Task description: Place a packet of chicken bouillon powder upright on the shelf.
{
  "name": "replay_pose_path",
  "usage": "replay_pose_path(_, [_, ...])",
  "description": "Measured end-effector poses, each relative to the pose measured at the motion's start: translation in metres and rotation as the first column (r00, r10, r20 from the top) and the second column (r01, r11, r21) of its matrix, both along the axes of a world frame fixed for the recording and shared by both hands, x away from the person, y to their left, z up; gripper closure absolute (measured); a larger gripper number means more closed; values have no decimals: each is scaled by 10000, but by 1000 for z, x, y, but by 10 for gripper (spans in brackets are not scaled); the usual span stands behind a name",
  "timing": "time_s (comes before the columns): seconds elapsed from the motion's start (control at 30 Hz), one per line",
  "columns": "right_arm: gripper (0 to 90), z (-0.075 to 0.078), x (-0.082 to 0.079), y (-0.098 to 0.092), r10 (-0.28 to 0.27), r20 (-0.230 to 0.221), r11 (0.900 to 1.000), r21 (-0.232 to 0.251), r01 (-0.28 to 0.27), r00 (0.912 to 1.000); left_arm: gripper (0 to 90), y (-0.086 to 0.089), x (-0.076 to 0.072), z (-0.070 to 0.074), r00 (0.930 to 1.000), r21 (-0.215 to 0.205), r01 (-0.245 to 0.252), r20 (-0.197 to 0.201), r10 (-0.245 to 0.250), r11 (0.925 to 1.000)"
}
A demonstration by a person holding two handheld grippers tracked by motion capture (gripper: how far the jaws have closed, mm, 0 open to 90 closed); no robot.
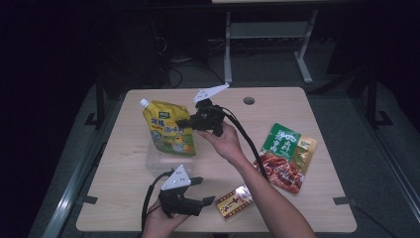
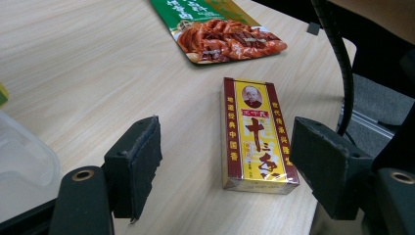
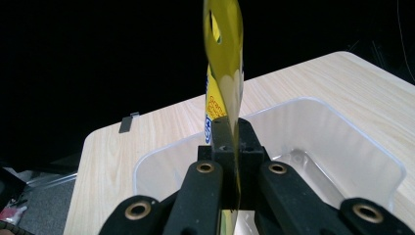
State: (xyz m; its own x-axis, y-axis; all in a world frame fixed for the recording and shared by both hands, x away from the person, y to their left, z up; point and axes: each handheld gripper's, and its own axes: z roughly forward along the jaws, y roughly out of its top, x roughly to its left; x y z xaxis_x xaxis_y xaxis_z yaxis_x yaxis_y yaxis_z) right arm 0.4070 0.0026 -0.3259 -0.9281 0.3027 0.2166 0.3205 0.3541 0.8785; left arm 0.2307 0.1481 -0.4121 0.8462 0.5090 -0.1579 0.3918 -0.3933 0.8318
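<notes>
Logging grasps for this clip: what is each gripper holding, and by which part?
The right gripper is shut on the yellow spouted plastic pouch, pinching its thin side edge above the clear plastic tub. The left gripper is open, holding nothing.

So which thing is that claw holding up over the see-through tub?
Find the light wooden table, then the clear plastic tub left of its middle. Above it, the right claw pinches a yellow pouch. No other packet has its white screw cap at the top corner.
</notes>
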Motion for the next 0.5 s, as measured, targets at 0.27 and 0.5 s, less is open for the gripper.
replay_pose_path(0.27, [899,-11,1,6,9,-130,10000,-67,-10,9999,268,2,1,0,10000,16,-29,-14,29,10000])
replay_pose_path(0.5, [899,-20,1,6,-52,-352,9999,156,57,9994,268,2,2,-1,10000,29,-67,-56,67,10000])
